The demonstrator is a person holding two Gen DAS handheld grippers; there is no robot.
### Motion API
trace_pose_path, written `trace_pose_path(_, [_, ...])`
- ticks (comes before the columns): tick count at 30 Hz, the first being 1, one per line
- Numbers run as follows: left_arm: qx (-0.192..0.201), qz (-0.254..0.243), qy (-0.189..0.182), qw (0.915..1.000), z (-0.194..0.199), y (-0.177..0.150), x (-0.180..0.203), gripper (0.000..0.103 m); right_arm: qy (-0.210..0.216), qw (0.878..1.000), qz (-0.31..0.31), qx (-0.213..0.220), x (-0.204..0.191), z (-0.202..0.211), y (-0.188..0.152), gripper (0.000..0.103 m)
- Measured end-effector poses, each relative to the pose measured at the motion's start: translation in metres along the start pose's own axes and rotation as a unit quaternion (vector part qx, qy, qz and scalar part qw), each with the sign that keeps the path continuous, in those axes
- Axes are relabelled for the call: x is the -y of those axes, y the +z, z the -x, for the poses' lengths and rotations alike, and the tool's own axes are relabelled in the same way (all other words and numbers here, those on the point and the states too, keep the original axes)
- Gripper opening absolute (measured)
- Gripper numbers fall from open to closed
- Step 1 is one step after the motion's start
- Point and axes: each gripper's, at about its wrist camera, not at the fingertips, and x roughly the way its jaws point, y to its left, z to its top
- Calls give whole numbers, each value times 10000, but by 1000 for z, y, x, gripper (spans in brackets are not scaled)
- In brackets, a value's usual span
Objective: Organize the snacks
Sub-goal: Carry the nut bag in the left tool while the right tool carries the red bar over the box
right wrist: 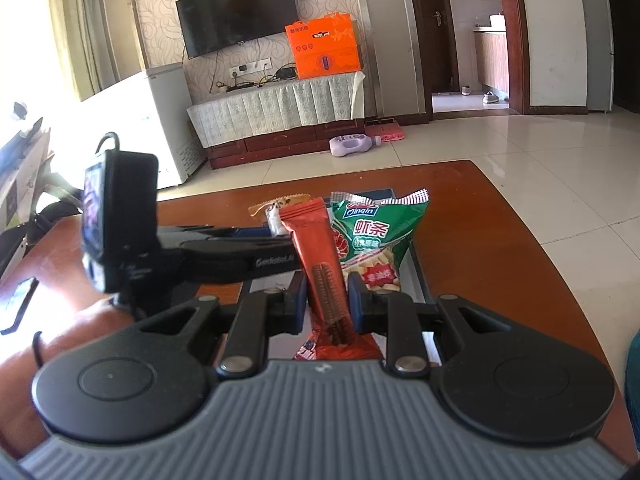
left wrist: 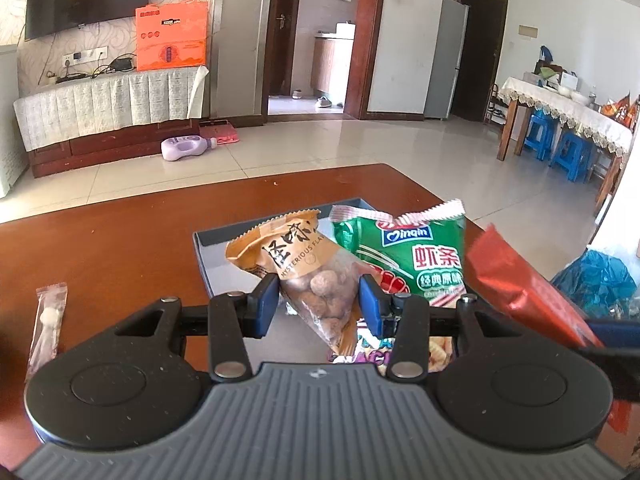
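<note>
My left gripper (left wrist: pixel 318 300) is shut on a tan nut packet (left wrist: pixel 304 264) with a clear lower half and holds it above a shallow grey box (left wrist: pixel 208 248) on the brown table. A green shrimp-stick bag (left wrist: pixel 404 252) stands in the box just right of it. My right gripper (right wrist: pixel 327 300) is shut on a red snack bar (right wrist: pixel 324 268) and holds it upright over the same box, in front of the green bag (right wrist: pixel 372 232). The red bar also shows at the right in the left wrist view (left wrist: pixel 520 288). The left gripper's body (right wrist: pixel 224 252) crosses the right wrist view.
A small clear sachet (left wrist: pixel 48 316) lies on the table (left wrist: pixel 120 240) at the left. A colourful snack pack (left wrist: pixel 384 352) lies under the left gripper. A blue plastic bag (left wrist: pixel 596 276) sits past the table's right edge. Tiled floor lies beyond the far edge.
</note>
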Motion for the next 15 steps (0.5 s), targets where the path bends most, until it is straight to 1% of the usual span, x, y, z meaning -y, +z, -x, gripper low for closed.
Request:
trace_pose_path(3, [-6,-35,12,10000,-10,3,1,50,-1,10000,2,9,1,1,-2,25])
trace_pose_path(9, [-4,-305,122,9995,-21,3,9,51,-1,10000,21,16,1,1,-4,25])
trace_pose_path(11, [-38,-327,111,9994,-24,3,11,51,-3,10000,17,13,0,1,-4,25])
trace_pose_path(15, [-62,-437,149,9989,-26,3,12,54,-8,10000,19,11,0,1,-5,25])
